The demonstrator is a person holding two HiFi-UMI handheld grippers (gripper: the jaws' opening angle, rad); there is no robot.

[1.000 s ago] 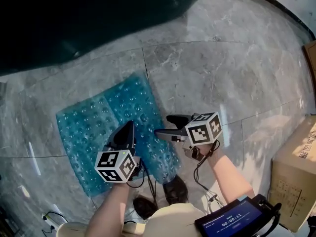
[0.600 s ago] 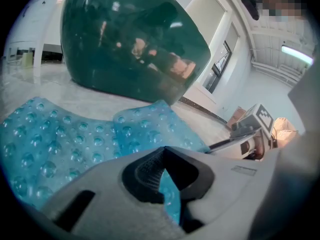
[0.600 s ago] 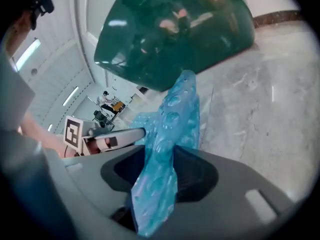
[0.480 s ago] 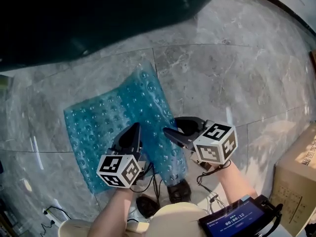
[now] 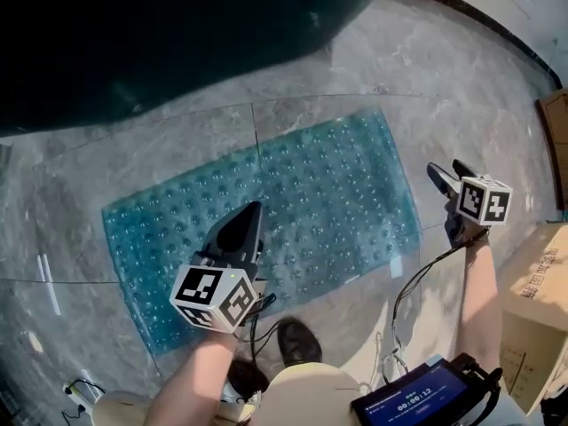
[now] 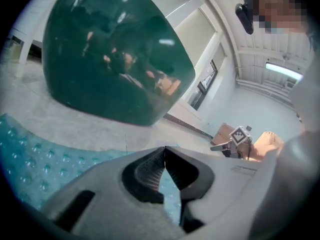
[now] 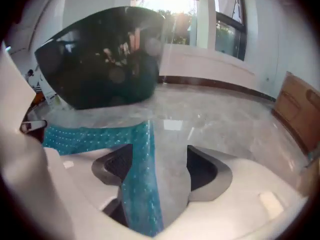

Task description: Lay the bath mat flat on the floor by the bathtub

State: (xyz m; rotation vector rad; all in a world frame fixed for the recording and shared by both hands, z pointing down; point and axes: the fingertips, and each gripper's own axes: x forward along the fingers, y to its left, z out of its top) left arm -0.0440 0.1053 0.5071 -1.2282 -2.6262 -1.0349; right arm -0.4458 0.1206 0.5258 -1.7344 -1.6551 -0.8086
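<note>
On the marble floor (image 5: 426, 69): one bath mat (image 5: 311, 202), one bathtub (image 5: 160, 34), two grippers, one cardboard box (image 5: 541, 291) and two dark shoes (image 5: 297, 343) showed in the head view.
Bath mat, place: it lay at the centre of the head view, running from 8 o'clock to 2 o'clock, with its long far edge just beside the bathtub at 12 o'clock.
Bath mat, look: a translucent teal rectangle covered in even rows of small raised bubbles; it was spread flat, with no fold showing, and floor joints showed faintly through it.
Left gripper (image 5: 251, 211): at 7 o'clock, over the mat's near edge; the claw was clenched, tips together, with nothing between them.
Right gripper (image 5: 448, 169): at 3 o'clock, just off the mat's right end; the claw was released and opening, and the mat's end lay in line between the jaws with neither pad pressing on it.
Bathtub: dark green and glossy; only its outer wall showed, so its inside could not be told.
Cardboard box: at 4 o'clock, well apart from the mat; its contents could not be told.
Shoes: at 6 o'clock, near the mat's near edge.
</note>
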